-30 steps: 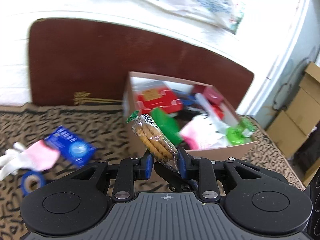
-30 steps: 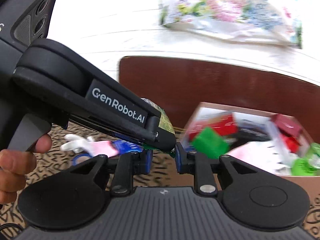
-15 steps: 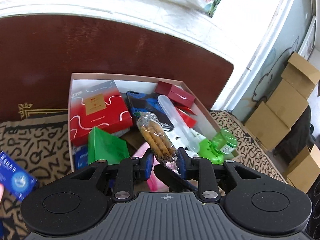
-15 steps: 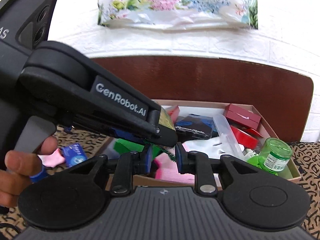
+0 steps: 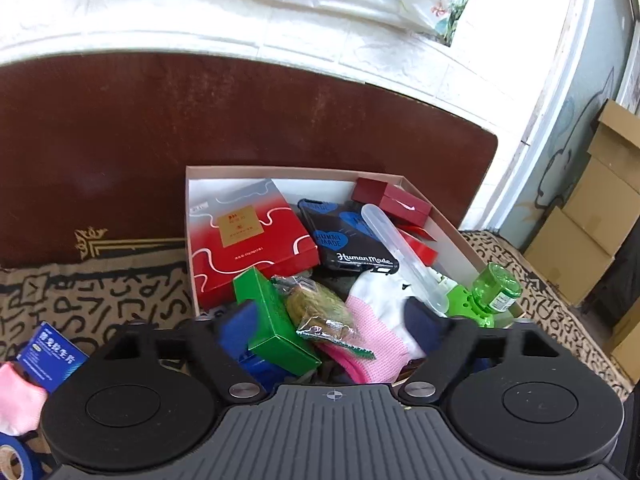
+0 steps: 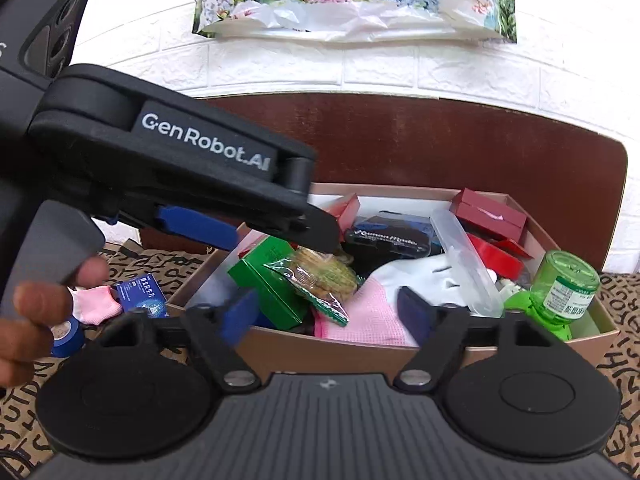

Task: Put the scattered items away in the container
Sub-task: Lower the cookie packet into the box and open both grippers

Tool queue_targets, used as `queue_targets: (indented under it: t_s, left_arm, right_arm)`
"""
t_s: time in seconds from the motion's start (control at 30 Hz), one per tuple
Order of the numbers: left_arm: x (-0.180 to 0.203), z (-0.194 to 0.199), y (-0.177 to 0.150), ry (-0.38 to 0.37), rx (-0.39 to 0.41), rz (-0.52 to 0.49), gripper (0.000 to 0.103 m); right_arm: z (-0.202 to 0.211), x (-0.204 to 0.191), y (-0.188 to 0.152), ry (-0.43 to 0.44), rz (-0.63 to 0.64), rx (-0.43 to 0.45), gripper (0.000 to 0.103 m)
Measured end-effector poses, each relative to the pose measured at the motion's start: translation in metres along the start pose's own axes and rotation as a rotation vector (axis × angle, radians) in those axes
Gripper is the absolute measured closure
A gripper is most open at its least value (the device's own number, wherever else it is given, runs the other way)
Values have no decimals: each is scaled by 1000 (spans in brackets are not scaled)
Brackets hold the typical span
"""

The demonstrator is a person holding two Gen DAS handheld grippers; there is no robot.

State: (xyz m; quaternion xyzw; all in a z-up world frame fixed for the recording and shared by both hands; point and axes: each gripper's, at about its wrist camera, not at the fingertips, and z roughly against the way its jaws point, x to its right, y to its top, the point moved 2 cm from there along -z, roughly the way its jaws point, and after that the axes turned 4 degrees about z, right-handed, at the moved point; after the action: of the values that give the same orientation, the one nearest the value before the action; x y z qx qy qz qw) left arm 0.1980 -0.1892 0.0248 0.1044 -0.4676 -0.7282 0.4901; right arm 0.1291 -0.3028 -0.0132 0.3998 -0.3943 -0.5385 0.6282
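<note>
**Biscuit pack dropped in box, both tools now open**

Both tools have moved in over the box (image 5: 192, 240) since a second ago; jaws on each have just been opening and now stand wide, nothing pressed between the pads. Left tool (image 5: 332, 332) no longer pinches the biscuit pack (image 5: 320, 312): pack lies inside the box, resting on the green carton (image 5: 272, 316) and the pink sock (image 5: 372, 336), near the front wall. Right tool (image 6: 324, 312) hangs just at the front rim, empty.

Handling, my read:
- Biscuit pack: light, crinkly film, slippery, contents brittle. Pinch the crimped end seal, not the body.
- Left outside on the patterned cover: blue medicine box (image 5: 52, 356), light and stiff, take across the narrow sides.
- Second pink sock (image 6: 96, 306): soft, limp, grab anywhere mid-bunch, will dangle.
- Blue tape roll (image 6: 66, 336): rigid ring, grip across the wall through the hole.

Box is crowded; loose items on top may slide.
</note>
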Motion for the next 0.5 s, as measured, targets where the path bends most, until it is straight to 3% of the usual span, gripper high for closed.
queue_targets:
  t_s: [0.13, 0.27, 0.5]
  left_arm:
    - [7, 8, -8, 57, 48, -45, 1]
    - [10, 18, -14, 111, 92, -66, 0]
    - [9, 29, -29, 163, 81, -57, 0]
  right_arm:
    - [4, -3, 2, -13, 5, 9, 1]
    - [7, -5, 1, -22, 16, 8, 0]
    - [12, -6, -4, -41, -4, -7, 0]
